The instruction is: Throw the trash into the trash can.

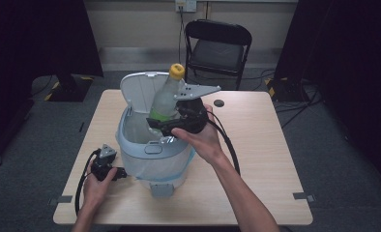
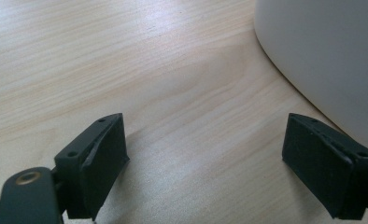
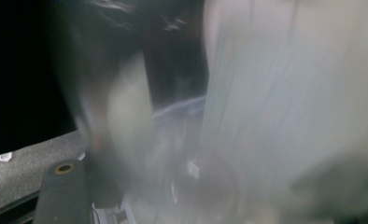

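Observation:
A clear plastic bottle with a yellow cap and a green label tilts over the mouth of a white bin, whose lid stands open at the back. My right gripper is shut on the bottle's lower part, just above the bin's rim. In the right gripper view the bottle is a blur close between the jaws of the right gripper. My left gripper rests on the table left of the bin. It is open and holds nothing, with the bin's wall just past its right jaw.
The wooden table has free room to the right of the bin. A small black round disc lies near the far edge. A black folding chair stands behind the table. Cables trail from both grippers.

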### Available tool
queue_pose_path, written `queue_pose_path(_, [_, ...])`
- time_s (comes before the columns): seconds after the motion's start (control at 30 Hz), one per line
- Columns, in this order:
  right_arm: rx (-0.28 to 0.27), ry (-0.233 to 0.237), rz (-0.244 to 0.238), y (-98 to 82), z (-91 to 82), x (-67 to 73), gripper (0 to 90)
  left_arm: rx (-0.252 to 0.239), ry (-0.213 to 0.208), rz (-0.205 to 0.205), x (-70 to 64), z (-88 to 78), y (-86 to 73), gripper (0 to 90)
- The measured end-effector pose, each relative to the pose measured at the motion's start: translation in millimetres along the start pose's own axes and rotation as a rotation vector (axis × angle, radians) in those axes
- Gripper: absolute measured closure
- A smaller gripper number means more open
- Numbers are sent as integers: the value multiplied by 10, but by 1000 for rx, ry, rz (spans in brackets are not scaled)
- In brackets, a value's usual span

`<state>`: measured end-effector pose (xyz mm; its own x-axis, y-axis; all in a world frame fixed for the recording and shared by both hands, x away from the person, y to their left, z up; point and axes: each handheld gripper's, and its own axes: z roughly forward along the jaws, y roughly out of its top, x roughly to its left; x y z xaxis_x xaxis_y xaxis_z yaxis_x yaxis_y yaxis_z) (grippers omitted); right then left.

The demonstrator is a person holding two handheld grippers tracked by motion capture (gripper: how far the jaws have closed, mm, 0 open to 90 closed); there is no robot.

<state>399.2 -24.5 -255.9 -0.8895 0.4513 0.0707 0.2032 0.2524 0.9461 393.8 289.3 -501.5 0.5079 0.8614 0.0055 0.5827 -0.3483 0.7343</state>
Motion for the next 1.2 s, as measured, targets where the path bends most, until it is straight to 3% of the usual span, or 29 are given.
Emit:
queue_pose_path(0.23, [34,-10,-28,-15,75,43,268,0,0,0,0,0,0,133])
queue_pose_path(0.3, [30,-2,-20,-20,85,36,286,-3,1,0,-1,2,-1,133])
queue_pose_path(0.33, [34,-2,-23,-20,88,36,342,-3,1,0,0,2,-1,133])
queue_pose_path(0.37, [5,8,-23,-10,64,32,396,-3,1,0,0,2,-1,132])
queue_pose_path(0.43, [-37,23,-18,35,5,25,377,0,0,0,0,0,0,132])
queue_pose_path(0.57, [-36,26,-34,58,-28,40,398,-4,3,-7,-4,3,-2,135])
queue_pose_path(0.77, [-18,32,-14,-65,4,-13,435,-4,-2,-11,-4,2,-3,135])
queue_pose_path(1.2, [-35,-7,19,-129,-136,-164,471,-3,-2,-10,-3,1,-2,135])
